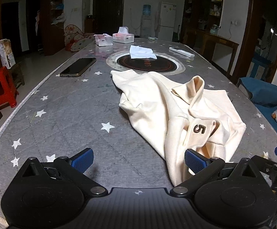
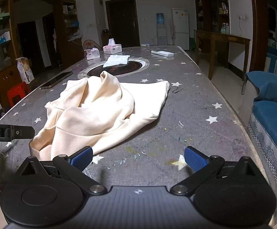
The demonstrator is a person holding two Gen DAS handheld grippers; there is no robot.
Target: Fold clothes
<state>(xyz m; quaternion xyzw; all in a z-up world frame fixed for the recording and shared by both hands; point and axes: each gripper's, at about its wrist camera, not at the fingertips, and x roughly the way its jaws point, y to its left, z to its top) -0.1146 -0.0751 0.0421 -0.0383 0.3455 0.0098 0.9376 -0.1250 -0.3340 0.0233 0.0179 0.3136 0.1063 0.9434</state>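
While the cream garment [image 1: 169, 110] lies in a rumpled heap on the star-patterned counter [image 1: 62, 118], unfolded and bunched, with a raised peak of cloth near its middle and a patch bearing the figure 5 [image 1: 199, 128] turned up toward the near edge, both tongs stand with jaws spread wide and hold nothing. Left tongs [image 1: 139, 159]: low over the counter at the garment's near-left side, one blue pad just at the trailing hem. Right tongs [image 2: 138, 158]: low over bare counter just beside the garment's near corner, the cloth spreading away to the left and ahead. Other items, all well apart from the cloth: phone [image 1: 78, 67], round inset hob [image 1: 146, 63] with a loose tissue [image 1: 141, 52] on it, two tissue boxes [image 1: 123, 36], white remote [image 1: 181, 52]. Scraps and crumbs litter the counter near the right tongs. Judgement on handling: the heap needs spreading flat before any crease will hold; each pair of tongs would do best to pinch a single layer at an outer edge or corner, well apart from the other, and draw outward evenly, keeping the cloth low. Risk: catching two layers at once, which would keep the bunching; dragging the fabric through the debris.
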